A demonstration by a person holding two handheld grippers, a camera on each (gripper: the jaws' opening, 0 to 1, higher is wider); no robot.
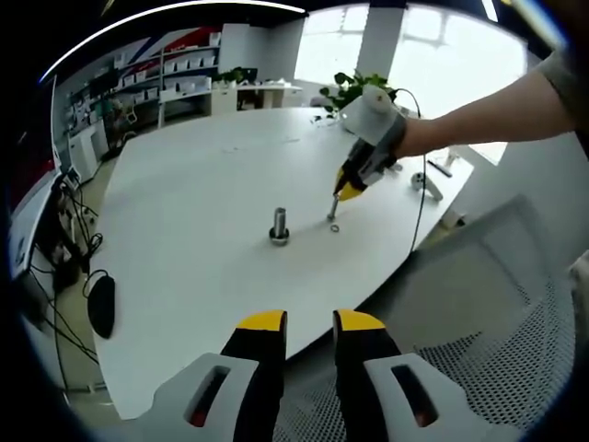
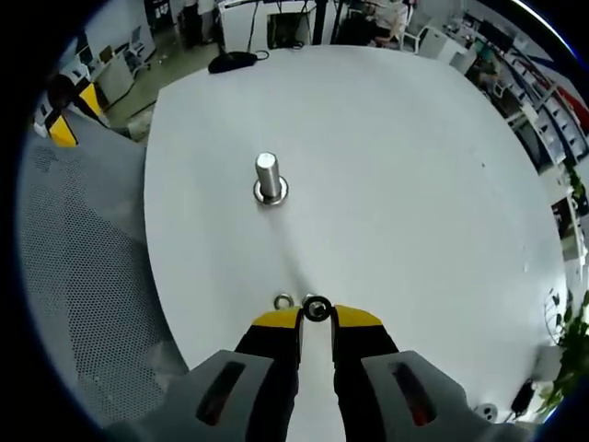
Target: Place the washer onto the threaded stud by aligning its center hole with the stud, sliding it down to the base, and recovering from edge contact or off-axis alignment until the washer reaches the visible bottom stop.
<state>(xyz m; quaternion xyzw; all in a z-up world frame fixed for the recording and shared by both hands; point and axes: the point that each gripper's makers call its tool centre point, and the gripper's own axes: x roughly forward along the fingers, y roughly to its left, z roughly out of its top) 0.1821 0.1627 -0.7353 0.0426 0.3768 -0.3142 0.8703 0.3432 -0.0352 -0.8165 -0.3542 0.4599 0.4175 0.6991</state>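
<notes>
A small metal washer [image 2: 317, 308] sits pinched at the yellow jaw tips, near a second ring [image 2: 283, 301] on the table. The stud [image 2: 268, 179] stands upright, well apart.

both views face the stud [image 1: 279, 225] from opposite table [image 1: 184, 184] sides.

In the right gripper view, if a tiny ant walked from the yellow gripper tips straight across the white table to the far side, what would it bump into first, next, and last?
Near to far: washer pinched at the right gripper tips → threaded stud standing upright on the table → black mouse-like object at the far edge.
</notes>
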